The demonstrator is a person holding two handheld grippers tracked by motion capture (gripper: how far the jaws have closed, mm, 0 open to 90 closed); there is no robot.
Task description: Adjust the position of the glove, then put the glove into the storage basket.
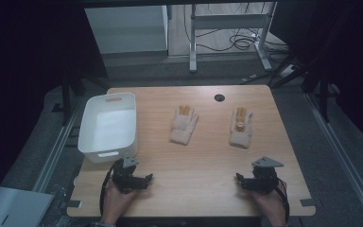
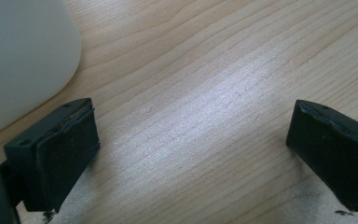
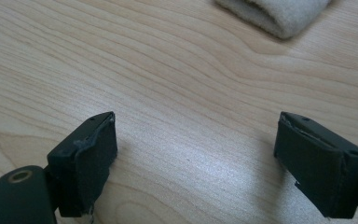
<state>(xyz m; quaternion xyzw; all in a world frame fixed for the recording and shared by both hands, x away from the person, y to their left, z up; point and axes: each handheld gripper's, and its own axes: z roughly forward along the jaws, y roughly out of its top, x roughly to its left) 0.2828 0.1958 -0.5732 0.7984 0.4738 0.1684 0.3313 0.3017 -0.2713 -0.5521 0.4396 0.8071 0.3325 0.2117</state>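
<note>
Two cream gloves with orange-yellow patches lie flat on the wooden table (image 1: 203,161): one glove (image 1: 184,124) near the middle, the other glove (image 1: 241,126) to its right. My left gripper (image 1: 144,178) rests low near the front left, held by a hand, jaws wide apart over bare wood (image 2: 191,140). At the front right my right gripper (image 1: 240,178) is also open with nothing between its jaws (image 3: 196,144); a glove's cuff (image 3: 279,14) lies ahead of it in the right gripper view.
A white plastic bin (image 1: 108,126), with nothing inside, stands at the table's left; its wall (image 2: 23,56) is close beside the left gripper. A dark round grommet (image 1: 219,97) sits at the back edge. Behind the table are desk legs and cables on the floor.
</note>
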